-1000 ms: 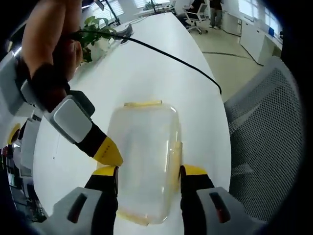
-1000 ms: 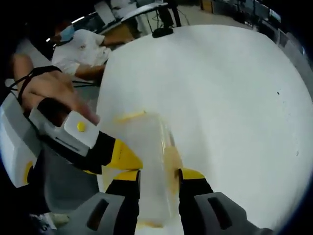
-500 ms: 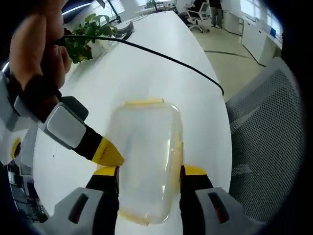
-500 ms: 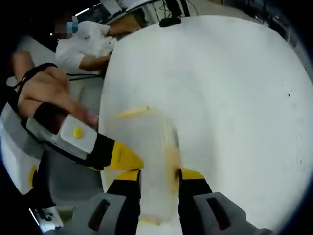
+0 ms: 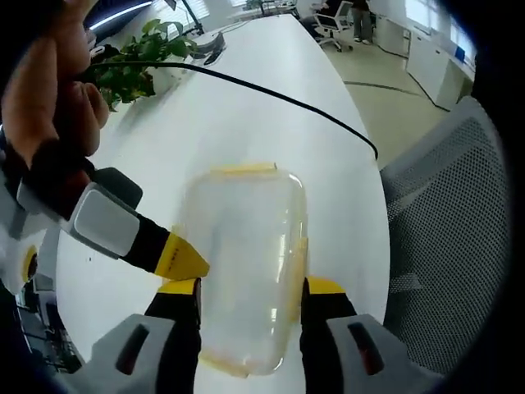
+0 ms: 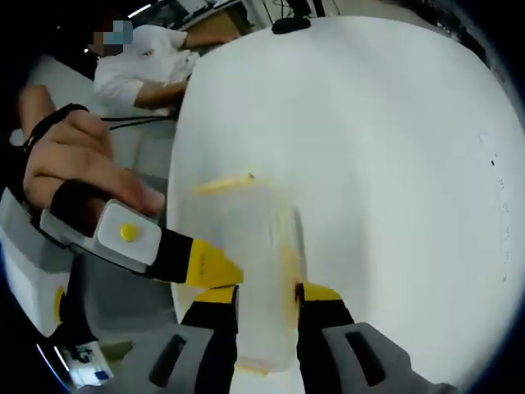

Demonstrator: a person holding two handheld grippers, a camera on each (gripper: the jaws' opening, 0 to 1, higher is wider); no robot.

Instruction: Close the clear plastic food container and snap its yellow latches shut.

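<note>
Clear container (image 5: 243, 263) lies flat on white table (image 5: 246, 107), lid down on the body; in left gripper view it sits btwn left gripper (image 5: 249, 289) jaws, which stand apart at either long side, spread, not clamped on anything. Yellow latch (image 5: 240, 170) at far short end looks flat; yellow strip along the side by one jaw and at near end, seated or not: can't tell. Right gripper (image 6: 260, 292) in right gripper view likewise straddles the container (image 6: 250, 271), jaws apart w/ walls btwn them; contact w/ walls unclear (blur). Its yellow tip also comes in from left in left gripper view, just beside container edge. Handling est.: empty thin plastic, so light, slick, walls flex; will likely skate on smooth table if pushed sideways. Best to pin lid from above w/ one gripper and press ea. latch tab at its free edge w/ the other. Plant (image 5: 131, 70) and black cable (image 5: 279, 94) well apart.
</note>
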